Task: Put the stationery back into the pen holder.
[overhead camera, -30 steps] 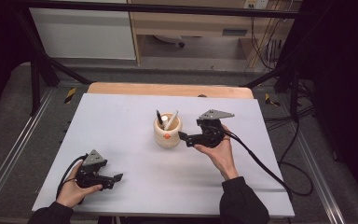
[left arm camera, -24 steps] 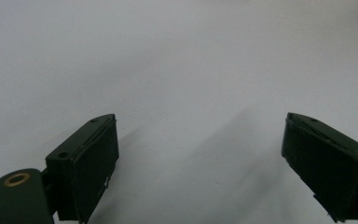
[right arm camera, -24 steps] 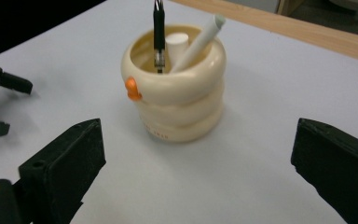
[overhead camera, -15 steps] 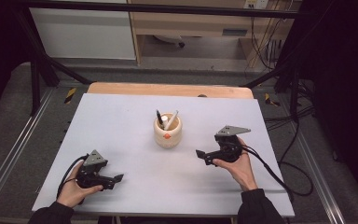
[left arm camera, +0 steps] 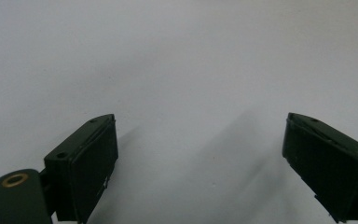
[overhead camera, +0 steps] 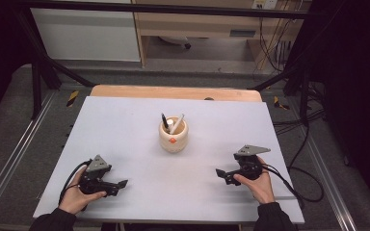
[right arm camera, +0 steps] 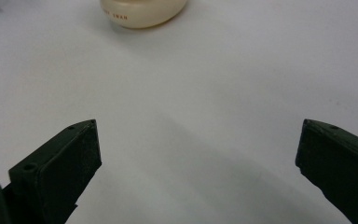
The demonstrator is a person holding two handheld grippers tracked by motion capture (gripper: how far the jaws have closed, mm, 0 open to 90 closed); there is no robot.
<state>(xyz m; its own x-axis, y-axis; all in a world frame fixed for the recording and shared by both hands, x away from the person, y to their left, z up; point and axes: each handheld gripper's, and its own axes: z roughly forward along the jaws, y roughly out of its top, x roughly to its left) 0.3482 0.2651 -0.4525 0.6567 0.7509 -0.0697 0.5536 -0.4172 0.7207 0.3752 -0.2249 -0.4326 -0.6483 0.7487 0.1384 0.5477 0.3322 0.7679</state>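
Note:
A cream cup stands in the middle of the white table, with a black pen and a white pen upright in it. My left gripper rests near the front left, jaws wide apart over bare table. At the front right lies my right gripper, well clear of the cup. Its jaws have just been opening and stand open with nothing between them. The cup's base shows at the top of the right gripper view.
A wooden strip runs along the table's far edge. Black cables trail off the right side of the table. Metal frame rails run on both sides beyond the table.
My right gripper has moved away from the cup, to the right and toward the front edge, and sunk to the table. The left gripper has stayed put.

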